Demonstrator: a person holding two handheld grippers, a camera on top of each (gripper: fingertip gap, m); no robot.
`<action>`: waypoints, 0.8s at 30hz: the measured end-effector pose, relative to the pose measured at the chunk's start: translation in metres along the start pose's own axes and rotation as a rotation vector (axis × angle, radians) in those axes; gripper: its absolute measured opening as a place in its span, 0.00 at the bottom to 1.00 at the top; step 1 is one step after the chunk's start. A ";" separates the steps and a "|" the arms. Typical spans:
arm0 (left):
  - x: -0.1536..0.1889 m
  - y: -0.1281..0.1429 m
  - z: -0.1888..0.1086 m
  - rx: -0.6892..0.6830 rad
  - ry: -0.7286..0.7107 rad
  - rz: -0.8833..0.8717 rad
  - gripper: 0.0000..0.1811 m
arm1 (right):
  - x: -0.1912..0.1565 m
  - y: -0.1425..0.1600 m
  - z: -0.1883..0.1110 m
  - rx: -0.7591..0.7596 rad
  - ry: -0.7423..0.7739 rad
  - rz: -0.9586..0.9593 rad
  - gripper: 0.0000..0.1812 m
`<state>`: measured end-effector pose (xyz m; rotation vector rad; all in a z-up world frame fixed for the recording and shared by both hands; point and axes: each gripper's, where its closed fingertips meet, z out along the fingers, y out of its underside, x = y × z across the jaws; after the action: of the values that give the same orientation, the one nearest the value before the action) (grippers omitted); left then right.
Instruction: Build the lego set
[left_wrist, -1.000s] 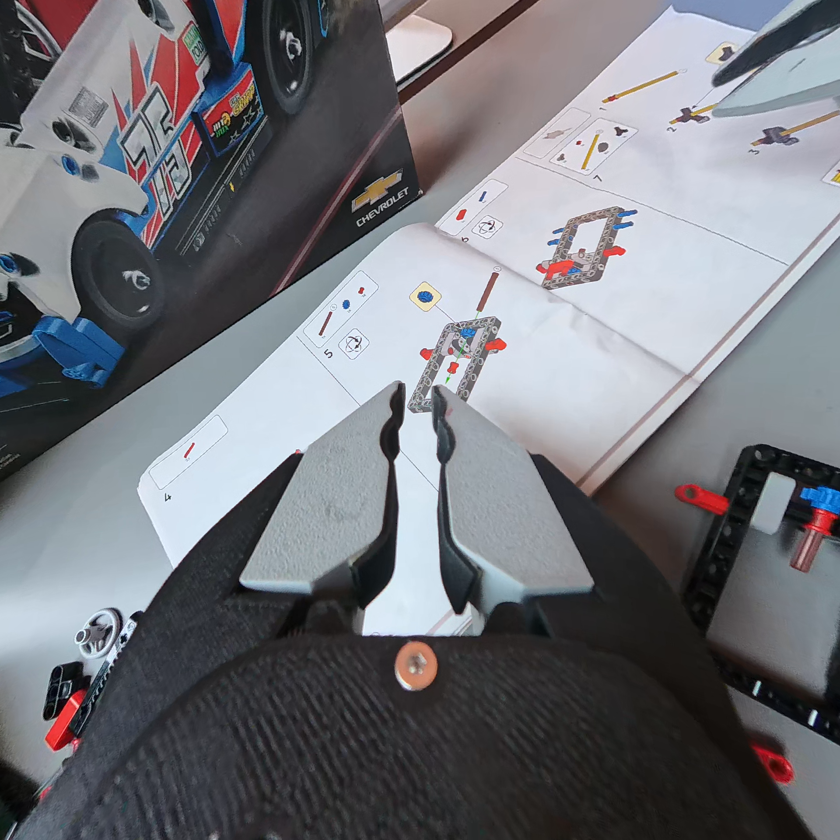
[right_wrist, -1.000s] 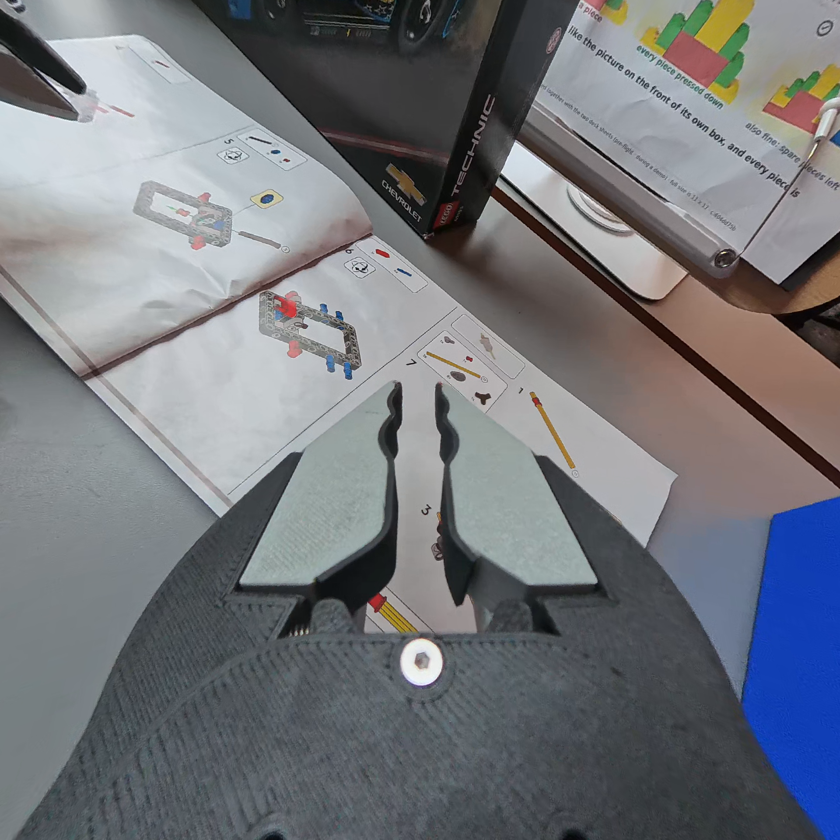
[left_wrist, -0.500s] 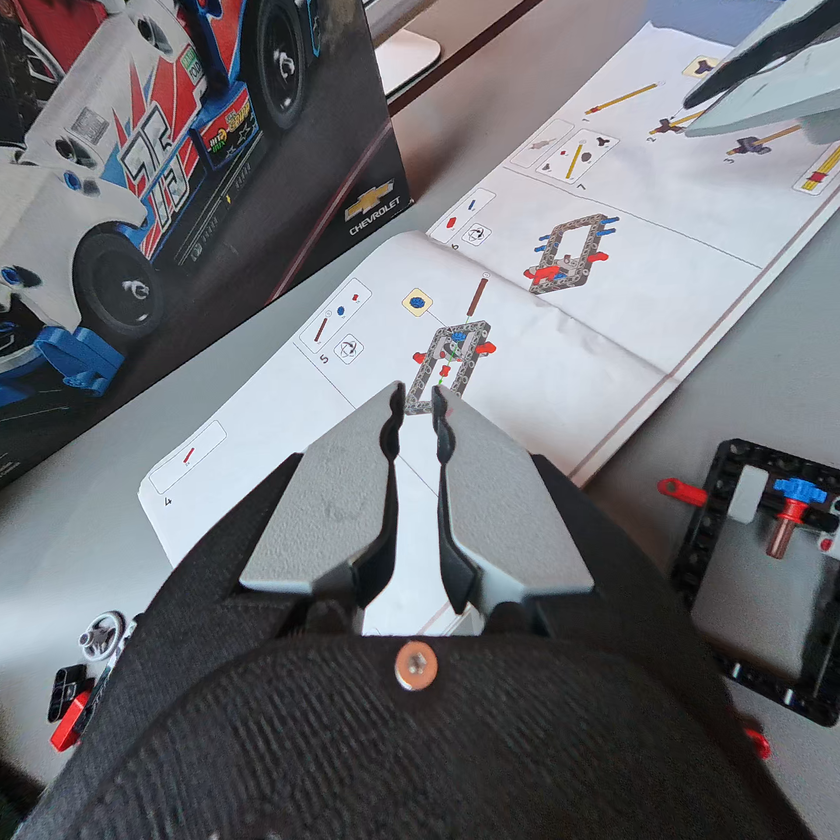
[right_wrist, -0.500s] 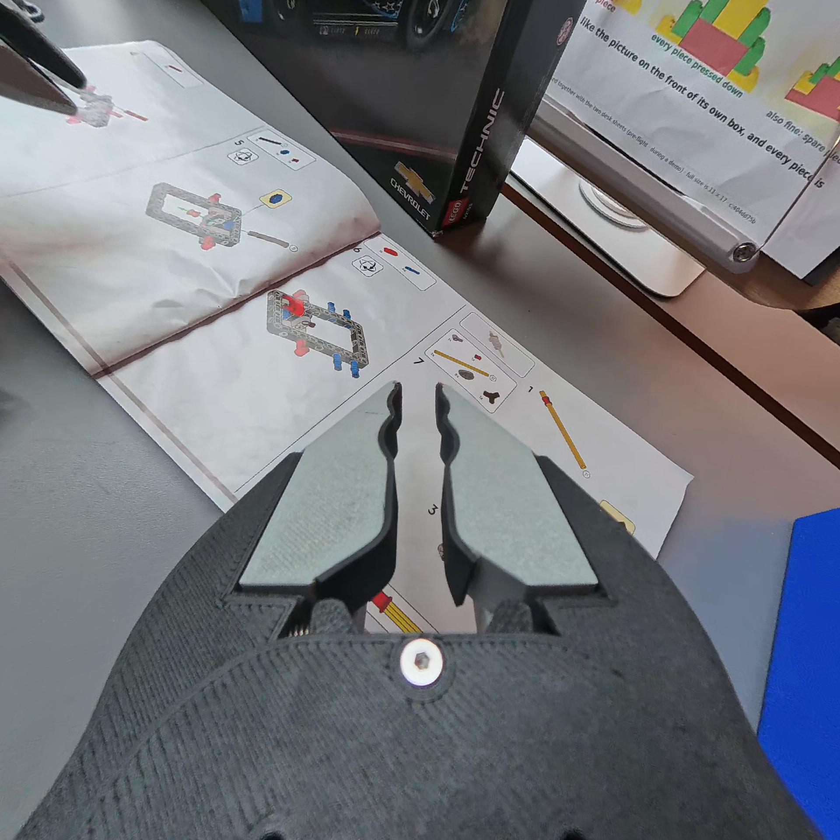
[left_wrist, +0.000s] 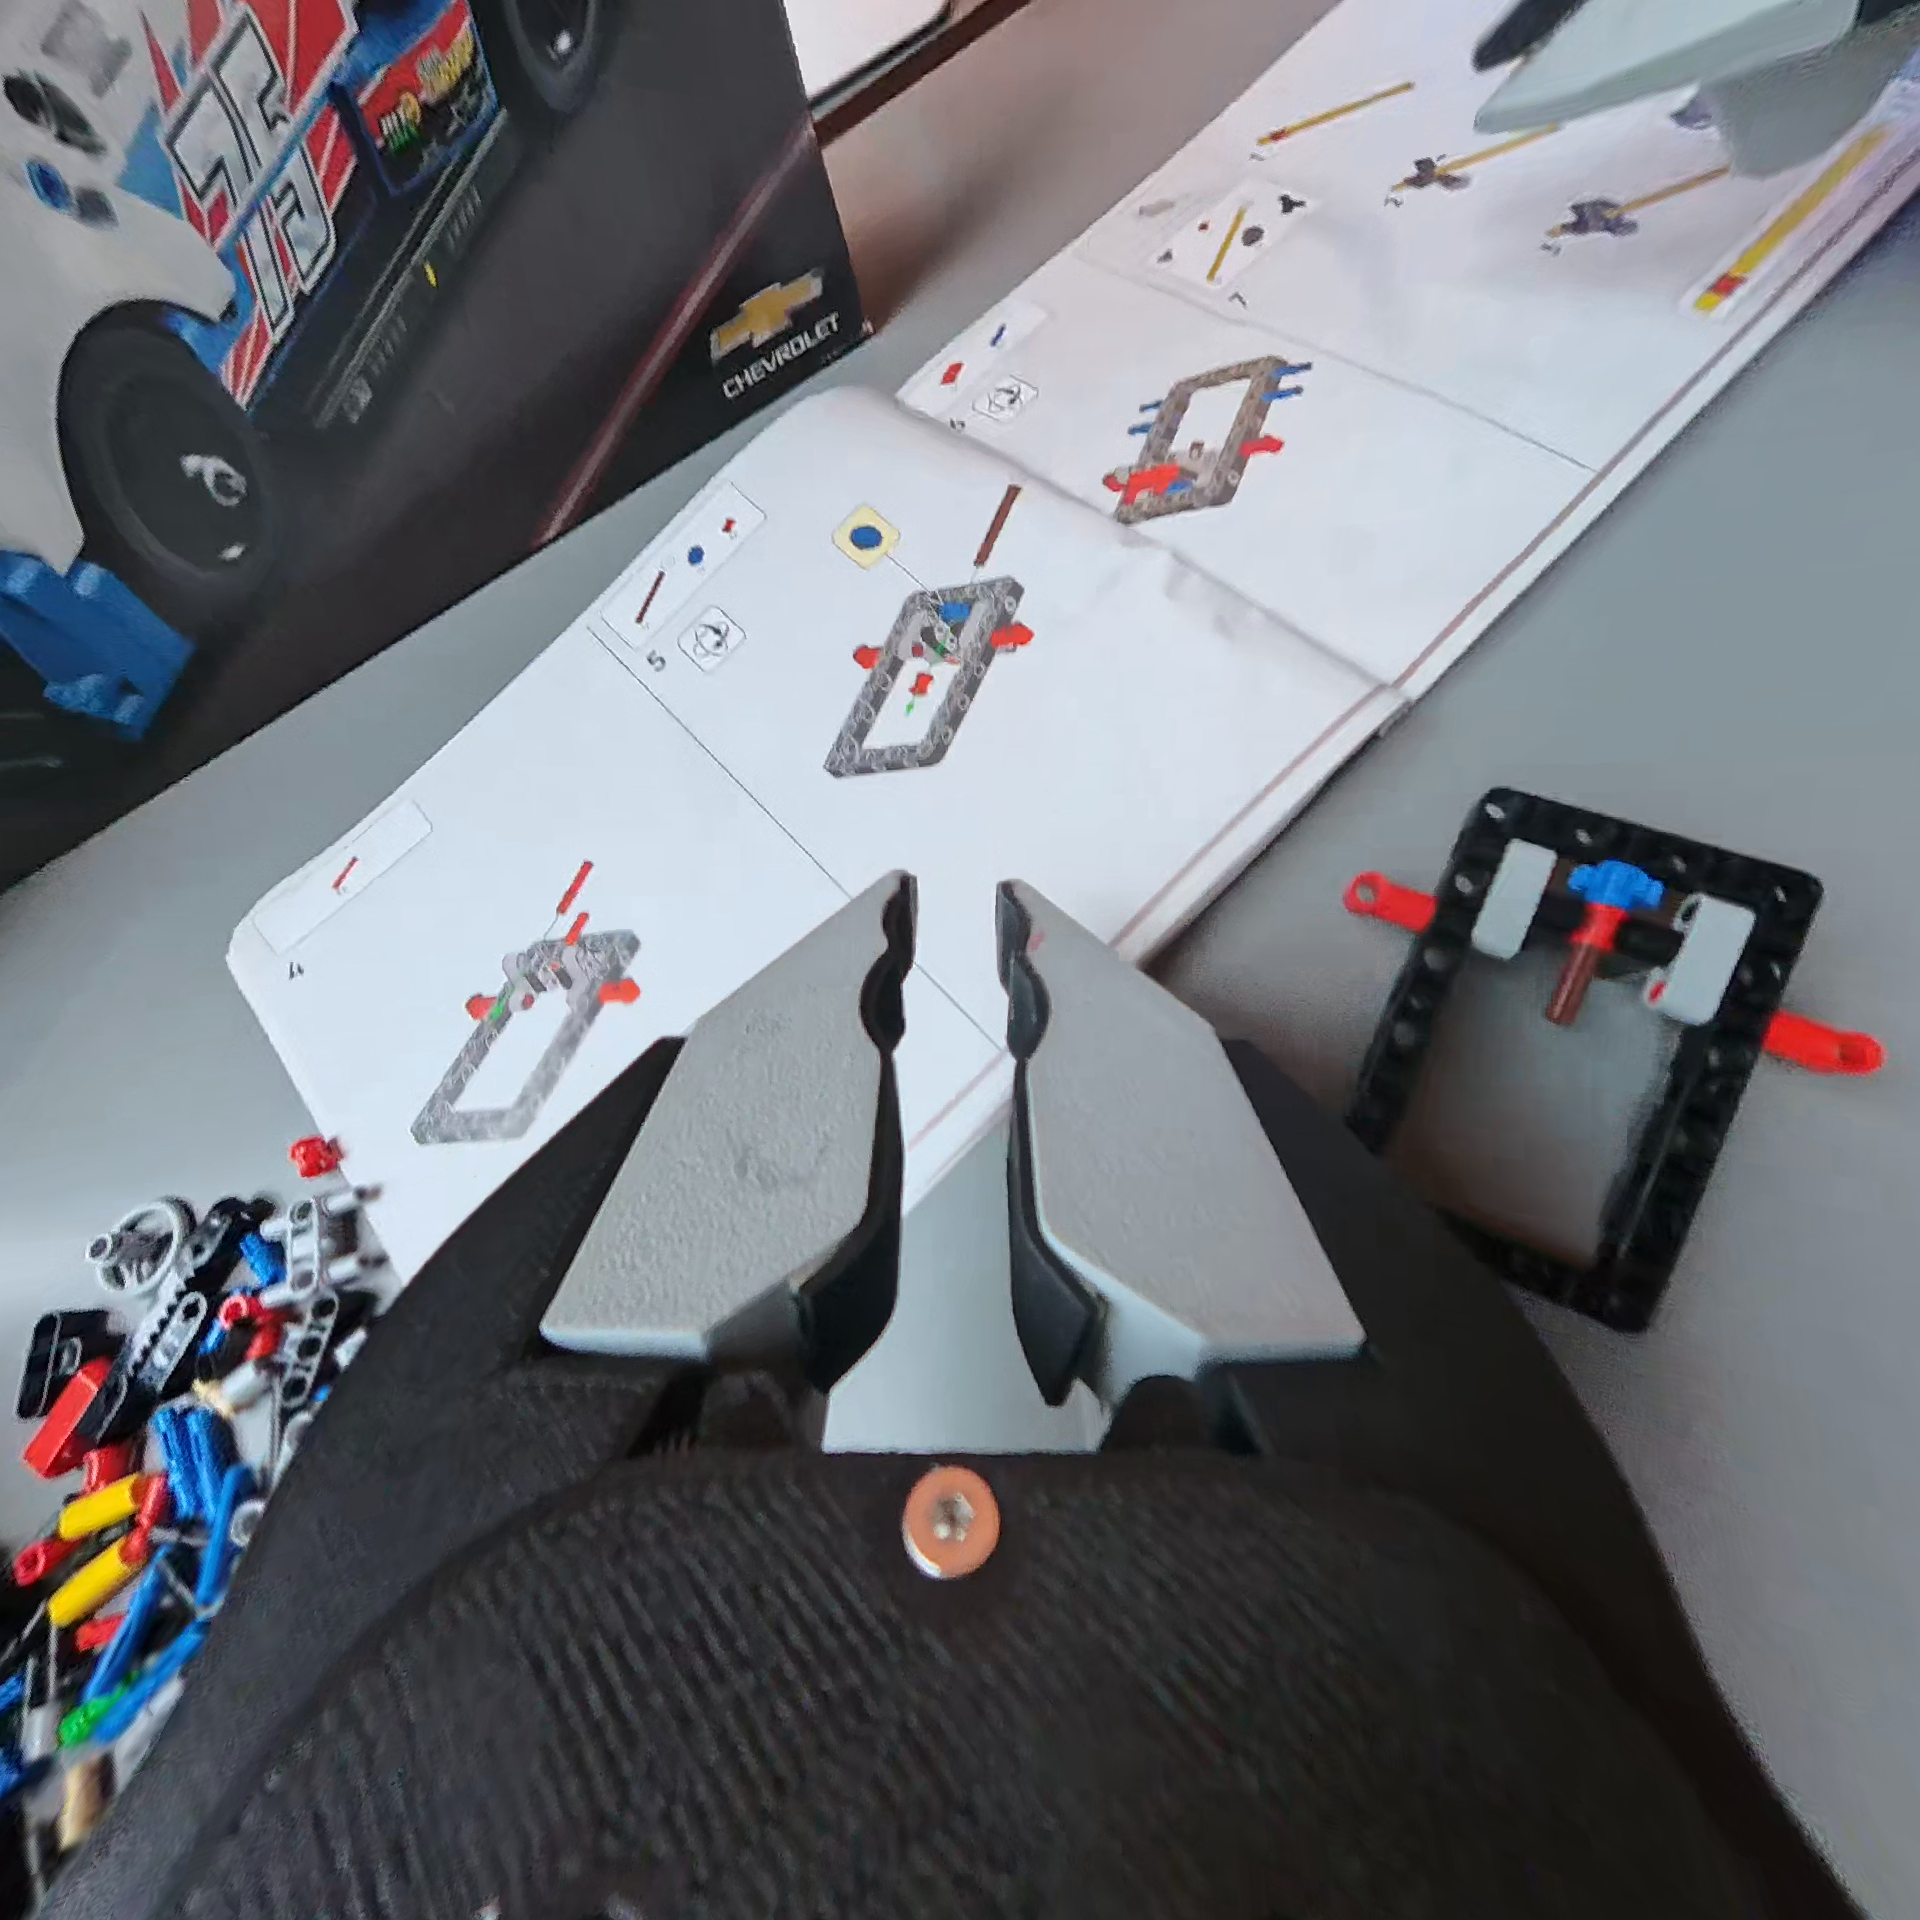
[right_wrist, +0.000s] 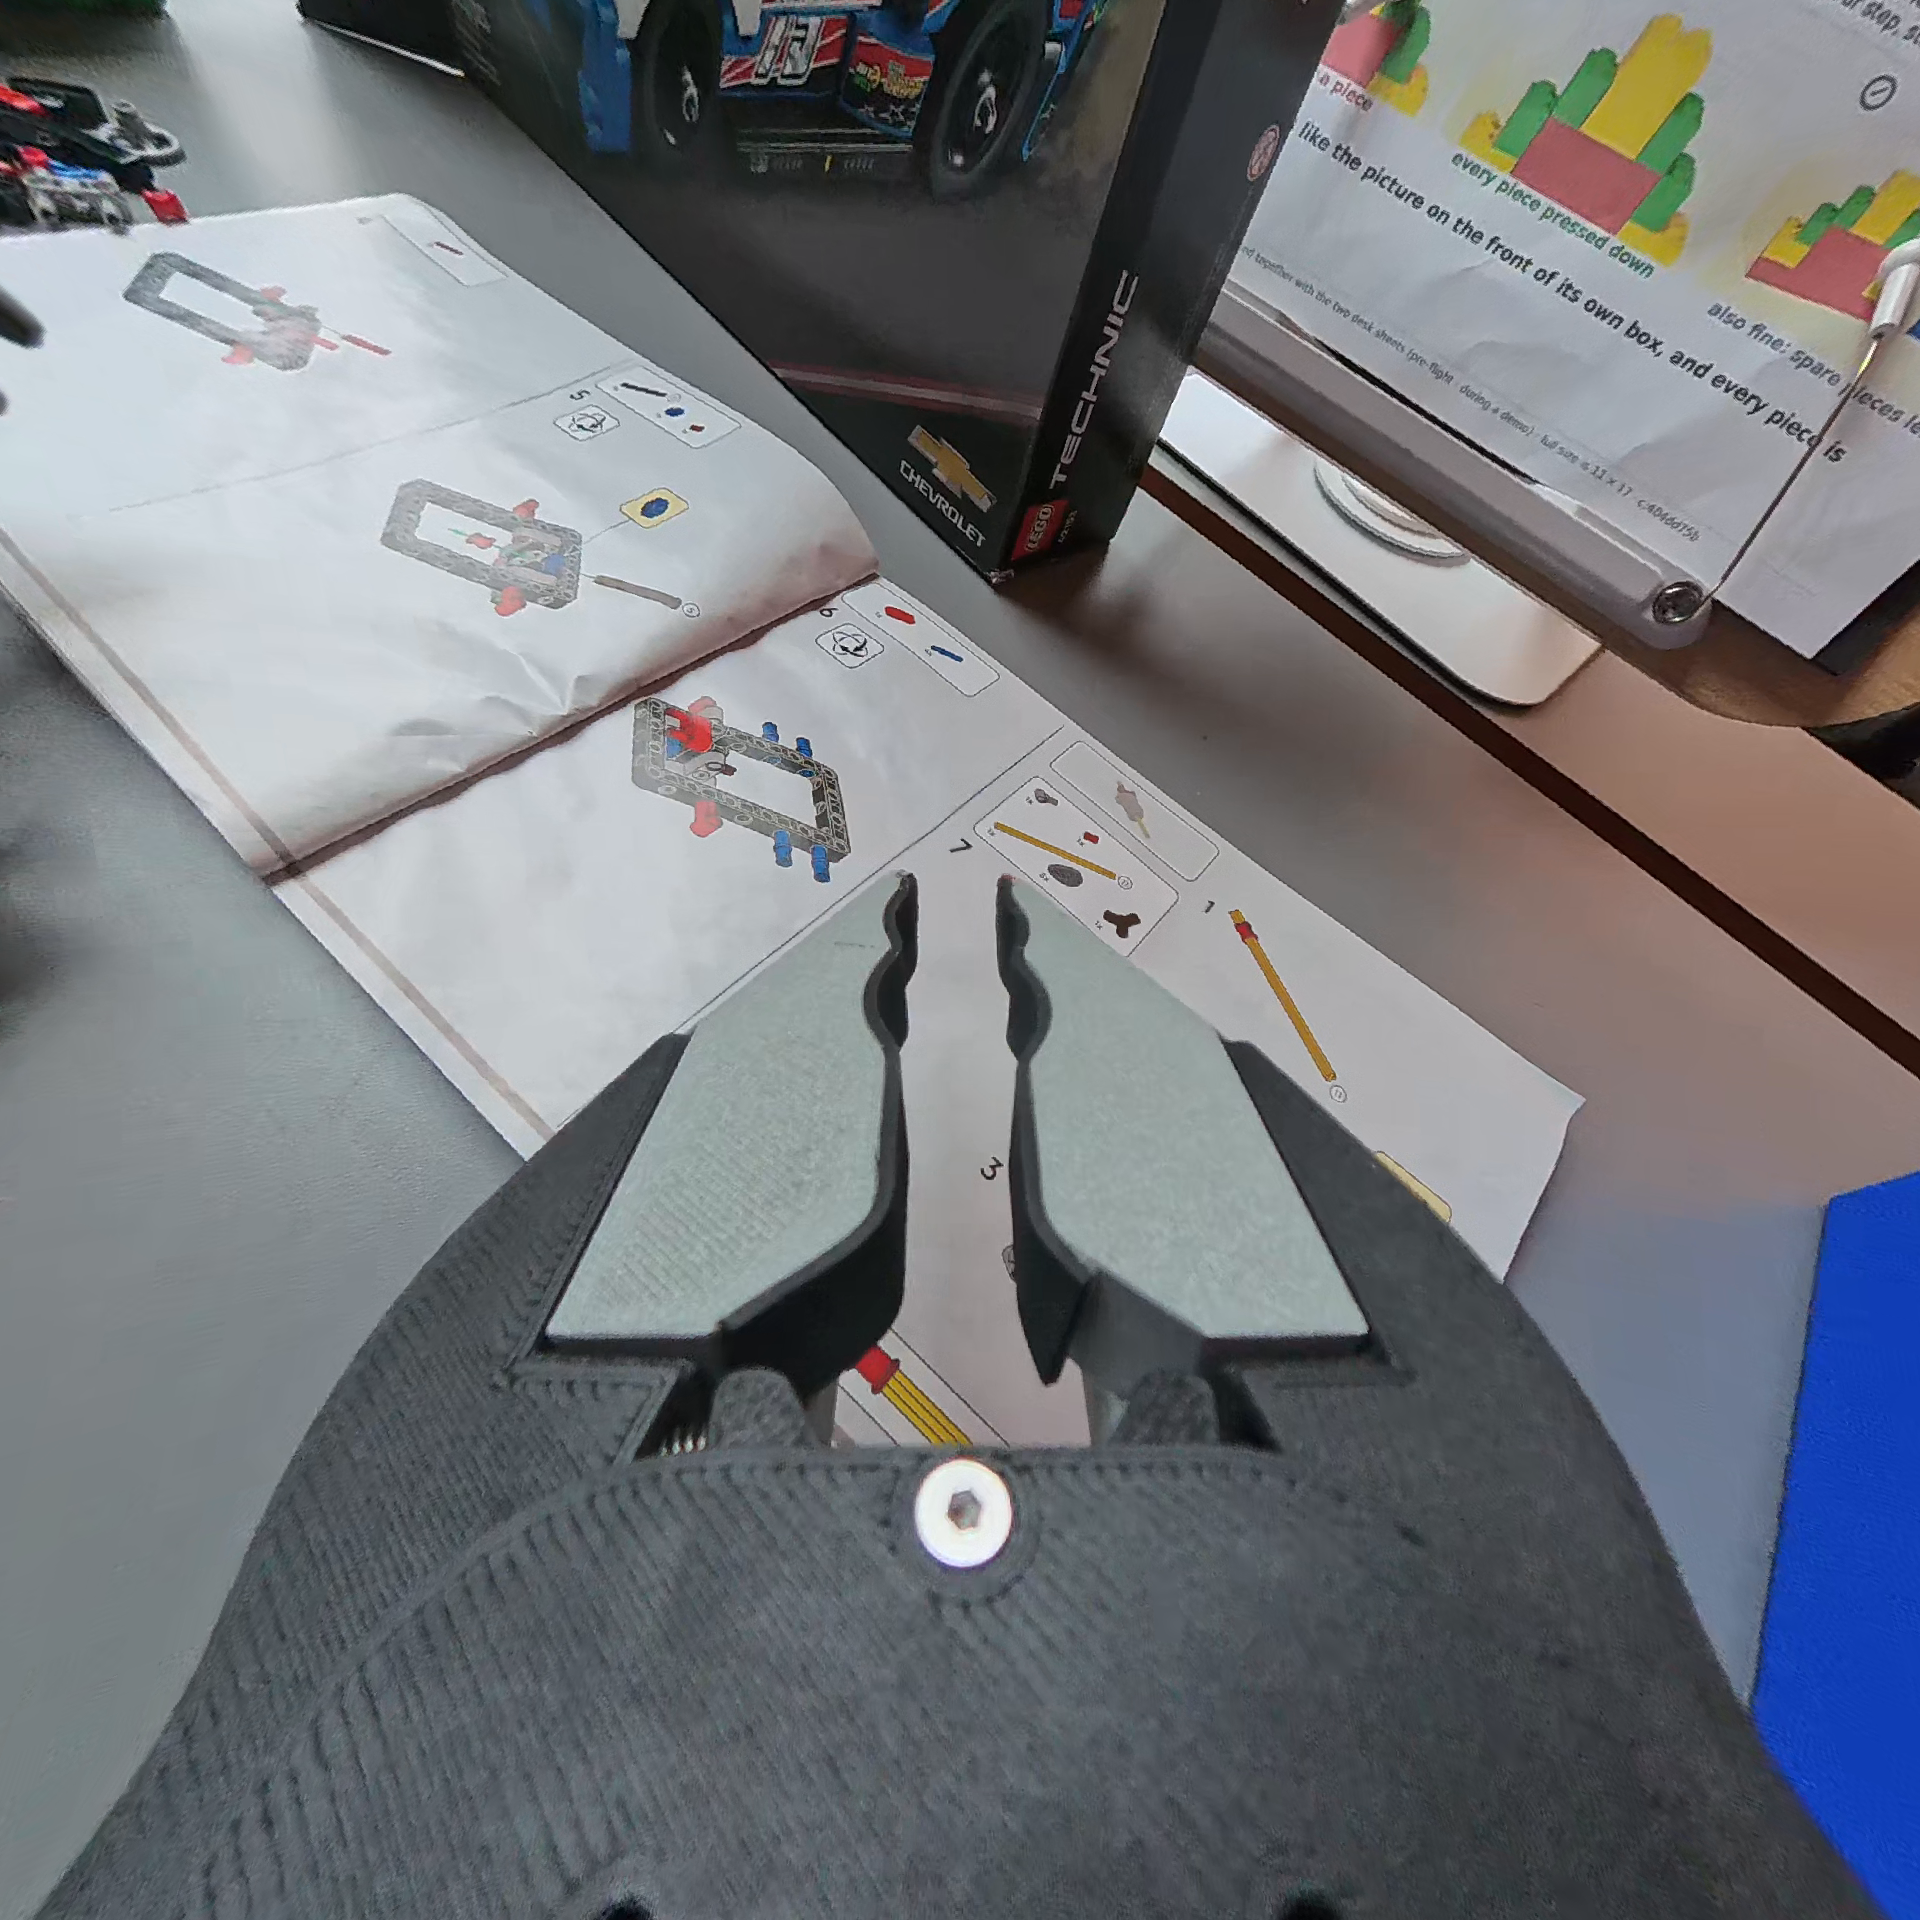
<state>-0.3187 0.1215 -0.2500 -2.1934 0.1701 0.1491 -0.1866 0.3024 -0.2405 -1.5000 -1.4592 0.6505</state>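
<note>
My left gripper (left_wrist: 956, 894) hovers over the near edge of the open instruction booklet (left_wrist: 1039, 831), its jaws a narrow gap apart and empty. A black rectangular frame (left_wrist: 1429, 966) with grey blocks, red pins, a blue gear and a brown axle lies on the grey table to its right. A pile of loose pieces (left_wrist: 156, 1403) lies to its left. My right gripper (right_wrist: 954, 883) hovers over the booklet's right page (right_wrist: 582, 935), jaws a narrow gap apart and empty. It also shows in the left wrist view (left_wrist: 1662, 62) at the top right.
The set's box (left_wrist: 416, 260) stands behind the booklet and also shows in the right wrist view (right_wrist: 935, 312). A monitor stand (right_wrist: 1403, 551) and a printed sheet (right_wrist: 1610, 260) are at the back right. A blue mat (right_wrist: 1860, 1507) lies at the right edge. The pile (right_wrist: 73, 156) is far left. Some 25 cm of space lies between my two pairs of fingers.
My left gripper has drawn back toward me, bringing the whole black frame and the loose pile into view. My right gripper has also drawn back a little. Both stay empty.
</note>
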 end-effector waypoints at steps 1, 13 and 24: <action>0.002 0.003 -0.002 0.000 0.000 -0.001 0.07 | 0.000 0.000 -0.001 0.001 -0.002 0.003 0.07; -0.002 0.019 0.002 0.015 0.018 -0.089 0.05 | -0.004 0.000 -0.001 0.003 -0.024 0.011 0.07; 0.056 0.014 -0.032 0.038 0.331 -0.033 0.32 | -0.080 -0.008 -0.014 0.084 -0.438 -0.101 0.18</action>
<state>-0.2650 0.0836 -0.2514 -2.1694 0.3180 -0.2354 -0.1912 0.2212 -0.2451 -1.2576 -1.7969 1.0098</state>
